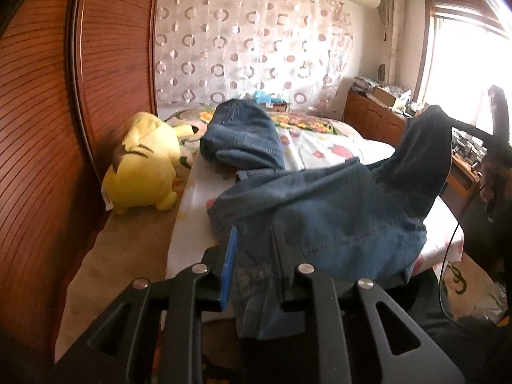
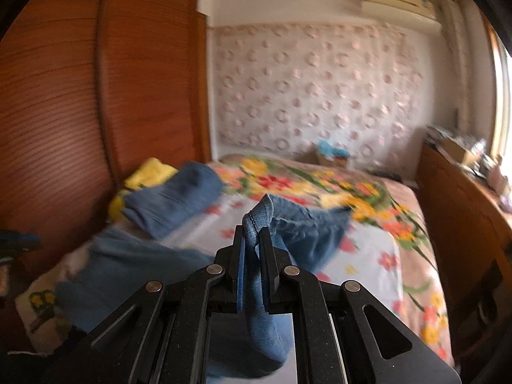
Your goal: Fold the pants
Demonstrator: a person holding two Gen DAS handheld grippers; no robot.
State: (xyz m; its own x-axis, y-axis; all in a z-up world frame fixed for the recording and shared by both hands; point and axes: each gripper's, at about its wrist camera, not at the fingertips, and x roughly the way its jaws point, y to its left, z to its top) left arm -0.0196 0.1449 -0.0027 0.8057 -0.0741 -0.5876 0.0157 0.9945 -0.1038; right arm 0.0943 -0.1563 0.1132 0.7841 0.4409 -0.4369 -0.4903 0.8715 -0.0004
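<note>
- My left tongs [image 1: 252,249] clamp the jeans [image 1: 320,211] edge.
- My right tongs [image 2: 254,240] pinch a denim fold, lifted above the bed [image 2: 368,256].

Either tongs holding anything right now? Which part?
Both hold the jeans. The right tongs are shut on a stitched edge fold. The left tongs pinch denim near another seamed edge; which part of the garment cannot be told.

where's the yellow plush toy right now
In the left wrist view the yellow plush toy lies at the bed's left edge, against the wooden wardrobe, just left of the folded jeans.
</note>
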